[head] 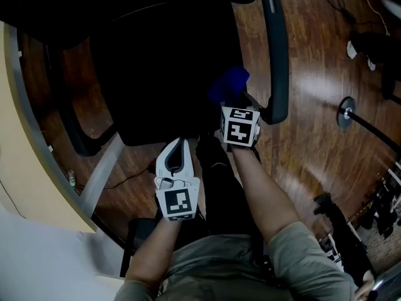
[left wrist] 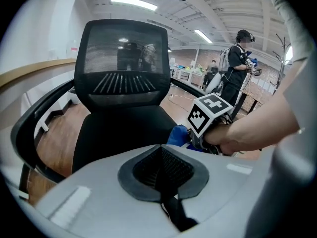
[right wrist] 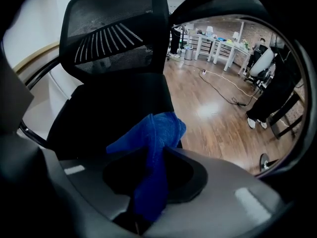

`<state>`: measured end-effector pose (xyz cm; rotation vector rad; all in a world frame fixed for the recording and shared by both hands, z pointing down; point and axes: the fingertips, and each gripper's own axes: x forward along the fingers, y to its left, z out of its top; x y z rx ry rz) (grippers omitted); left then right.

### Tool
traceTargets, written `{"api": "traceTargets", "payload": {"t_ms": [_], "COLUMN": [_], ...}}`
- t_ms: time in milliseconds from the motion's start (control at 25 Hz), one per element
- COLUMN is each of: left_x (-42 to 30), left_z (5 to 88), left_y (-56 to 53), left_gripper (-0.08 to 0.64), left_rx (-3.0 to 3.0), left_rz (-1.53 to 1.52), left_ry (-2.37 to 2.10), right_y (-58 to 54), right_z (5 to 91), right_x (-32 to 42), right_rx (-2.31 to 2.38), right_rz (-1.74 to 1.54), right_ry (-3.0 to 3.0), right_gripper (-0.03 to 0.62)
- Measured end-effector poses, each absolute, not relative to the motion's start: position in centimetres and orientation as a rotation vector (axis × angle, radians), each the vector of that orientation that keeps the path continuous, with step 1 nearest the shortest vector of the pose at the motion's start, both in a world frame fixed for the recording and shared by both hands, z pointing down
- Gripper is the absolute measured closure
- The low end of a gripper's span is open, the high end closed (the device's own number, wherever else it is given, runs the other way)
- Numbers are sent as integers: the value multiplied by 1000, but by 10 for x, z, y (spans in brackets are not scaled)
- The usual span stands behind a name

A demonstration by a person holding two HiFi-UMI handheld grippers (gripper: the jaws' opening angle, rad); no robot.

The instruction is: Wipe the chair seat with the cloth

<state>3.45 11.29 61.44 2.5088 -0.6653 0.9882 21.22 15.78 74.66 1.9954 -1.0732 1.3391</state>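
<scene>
The black chair seat lies ahead of me, under a mesh backrest. My right gripper is shut on a blue cloth at the seat's front right corner, near the right armrest. In the right gripper view the cloth bunches out of the jaws over the seat. My left gripper hovers just off the seat's front edge; its jaws are shut and empty. The left gripper view also has the cloth below the right gripper's marker cube.
A curved pale desk runs along the left. The left armrest flanks the seat. Wooden floor spreads to the right, with a round stand base and cables. A person stands far off.
</scene>
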Motion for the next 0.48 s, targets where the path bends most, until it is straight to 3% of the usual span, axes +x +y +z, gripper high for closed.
{"api": "traceTargets", "payload": {"t_ms": [280, 480], "left_x": [-21, -93], "left_z": [616, 614], "left_y": [97, 72], "left_gripper": [555, 555], "left_rx": [2443, 2398], "left_rz": [989, 990], "left_ry": [-829, -945], "right_y": [132, 81], "right_z": [714, 687], "right_x": [195, 107], "right_rx": [1953, 1869], "right_rz": [1129, 1014], "right_ry": [-1210, -1504], "right_gripper": [505, 505]}}
